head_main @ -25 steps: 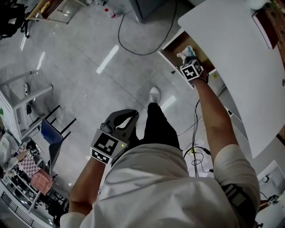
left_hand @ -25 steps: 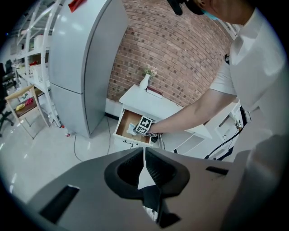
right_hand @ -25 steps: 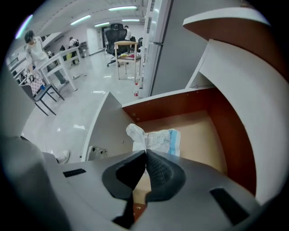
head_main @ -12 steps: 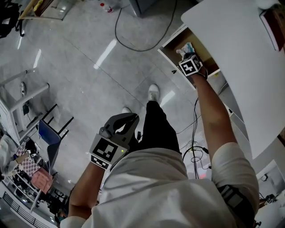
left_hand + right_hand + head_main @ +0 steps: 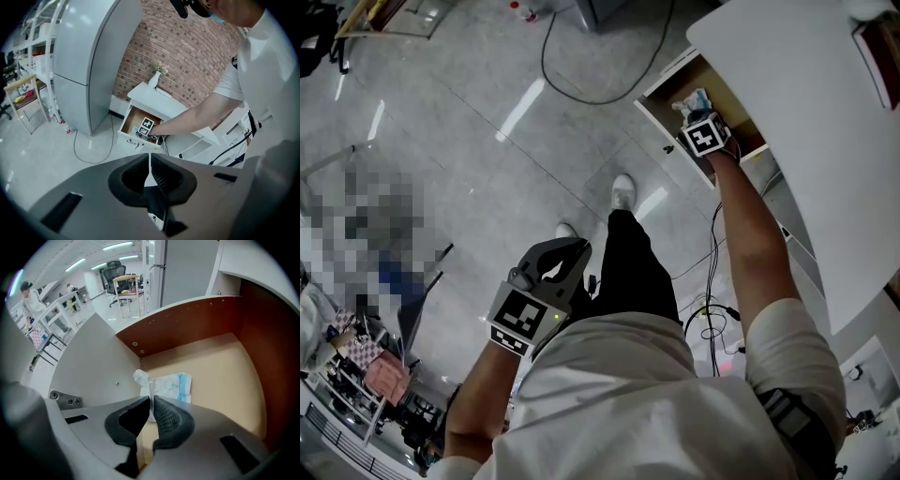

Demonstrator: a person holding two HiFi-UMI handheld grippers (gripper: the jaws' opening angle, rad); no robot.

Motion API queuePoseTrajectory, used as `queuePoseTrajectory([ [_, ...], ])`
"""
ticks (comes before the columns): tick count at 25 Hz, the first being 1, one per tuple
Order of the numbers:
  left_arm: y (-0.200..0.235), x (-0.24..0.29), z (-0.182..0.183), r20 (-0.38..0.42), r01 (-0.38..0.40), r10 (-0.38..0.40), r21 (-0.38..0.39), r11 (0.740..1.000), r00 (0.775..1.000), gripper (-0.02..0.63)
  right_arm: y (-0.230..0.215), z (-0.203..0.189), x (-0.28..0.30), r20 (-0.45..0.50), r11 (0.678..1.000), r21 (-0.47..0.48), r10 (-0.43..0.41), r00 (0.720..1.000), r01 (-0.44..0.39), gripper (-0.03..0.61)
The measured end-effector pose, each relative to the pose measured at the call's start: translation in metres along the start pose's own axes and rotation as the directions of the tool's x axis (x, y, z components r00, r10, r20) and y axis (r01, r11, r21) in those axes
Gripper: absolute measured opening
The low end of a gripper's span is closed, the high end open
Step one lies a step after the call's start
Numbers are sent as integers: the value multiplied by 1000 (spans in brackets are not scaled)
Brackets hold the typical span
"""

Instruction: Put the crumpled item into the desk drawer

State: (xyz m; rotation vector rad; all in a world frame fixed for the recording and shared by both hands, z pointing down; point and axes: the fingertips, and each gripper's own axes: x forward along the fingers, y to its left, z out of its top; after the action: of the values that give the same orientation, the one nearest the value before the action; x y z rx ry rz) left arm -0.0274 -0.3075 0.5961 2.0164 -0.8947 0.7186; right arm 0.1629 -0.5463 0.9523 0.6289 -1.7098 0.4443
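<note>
Now, right gripper (image 5: 697,114): reaching into the open drawer (image 5: 662,116) at far right. It is sitting almost where it was half a second ago, nudged a touch to the right. Its jaws are clamping together on the near edge of the crumpled item (image 5: 168,383).
Crumpled item: white with a blue band, lying on the drawer's tan floor near the left wall. Its near edge is running up between the jaw tips. In the head view it is showing just beyond the marker cube, as before.
Left gripper (image 5: 577,247): hanging low by the person's hip, well apart from the drawer, not shifting since the earlier picture. Its jaws are pressing closed with nothing in them.
Desk top (image 5: 797,112): white, overhanging the drawer's right part.
Hard to make out: the pinch itself, since the item's lower part is disappearing behind the jaws in the right gripper view.
Cut off: the desk top is covering the drawer's right end in the head view, and the gripper body is blocking the drawer's near corner.
</note>
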Motion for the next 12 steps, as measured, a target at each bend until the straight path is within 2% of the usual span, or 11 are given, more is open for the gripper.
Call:
queuePoseTrajectory([
  [4,-1,1,-2,-1,2,-2,2,1000,1000,32,1,-7,-4,-27,1000,19,25,999,-24,64],
  [12,-5,-10,-1,9,17,-17,19,1000,1000,32,14,-8,-31,-5,999,8,37,999,-37,66],
])
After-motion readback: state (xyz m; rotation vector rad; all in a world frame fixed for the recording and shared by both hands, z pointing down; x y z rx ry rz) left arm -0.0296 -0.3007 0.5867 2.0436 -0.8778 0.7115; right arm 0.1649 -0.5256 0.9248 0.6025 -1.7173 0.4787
